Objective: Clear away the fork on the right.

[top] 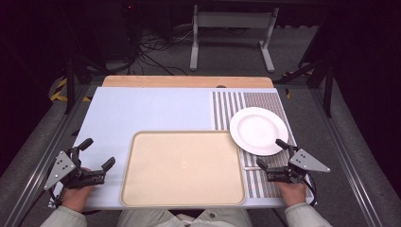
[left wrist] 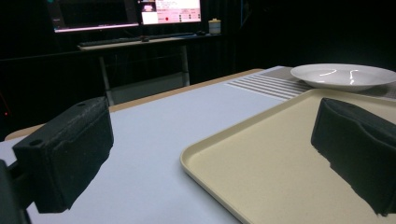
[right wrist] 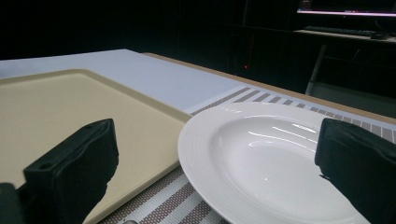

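While the person's hands are resting at the near edge of the tabletop (top: 142, 109), the left tool (top: 98, 155) is hovering just left of the tray (top: 182, 168), jaws spread wide and holding nothing. The right tool (top: 271, 153) is sitting over the striped mat (top: 262, 182), jaws likewise wide apart and empty, its far jaw reaching the near rim of the white plate (top: 257, 130), which is lying on the mat and overlapping the tray's far right corner.

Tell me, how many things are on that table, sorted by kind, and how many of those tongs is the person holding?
Trays: 1, the beige tray, nothing on it.
Plates: 1, the white plate, on the striped mat.
Mats: 1, the striped mat.
Tongs: 2, the left tongs and the right tongs, both open, holding nothing.
Total: 5.
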